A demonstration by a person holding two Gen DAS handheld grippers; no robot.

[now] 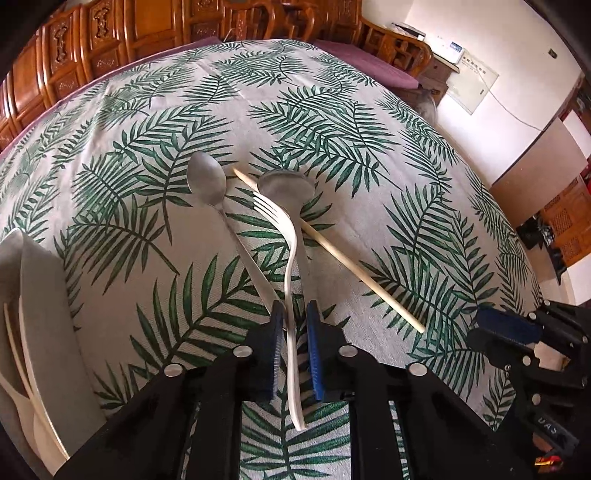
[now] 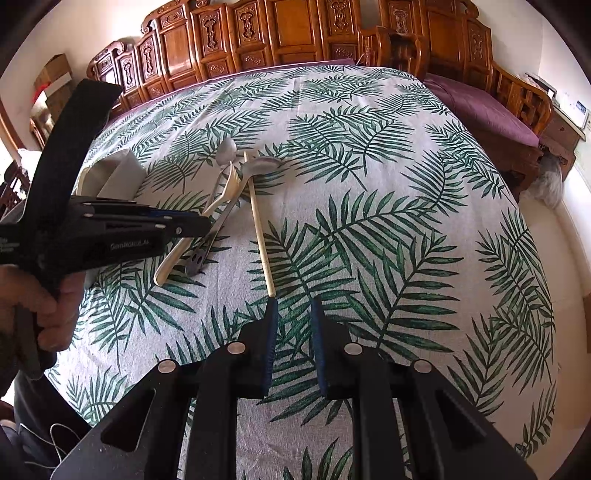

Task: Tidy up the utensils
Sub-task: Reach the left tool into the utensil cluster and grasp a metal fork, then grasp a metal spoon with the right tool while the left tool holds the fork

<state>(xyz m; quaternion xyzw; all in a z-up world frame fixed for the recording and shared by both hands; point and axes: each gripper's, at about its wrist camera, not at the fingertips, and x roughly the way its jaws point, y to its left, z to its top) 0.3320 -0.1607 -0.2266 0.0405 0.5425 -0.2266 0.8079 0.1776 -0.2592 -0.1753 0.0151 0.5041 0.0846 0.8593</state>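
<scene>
Left tool [image 1: 294,343] pinching cream fork [image 1: 291,258] mid-handle atop the utensil pile on the leaf-print surface [image 1: 406,184] | right tool [image 2: 291,343] nearly closed, empty, near chopstick [image 2: 258,225] | risk: lifting could drag overlapping spoon [image 1: 207,184] or let the slim handle twist.

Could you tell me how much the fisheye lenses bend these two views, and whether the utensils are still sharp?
Left wrist view: the tablecloth bulges like a dome, corners vignetted black, yet the cream fork and chopstick stay crisp. Right wrist view: same bulge, the carved wooden bench curves along the top, utensils smaller but sharp.
</scene>
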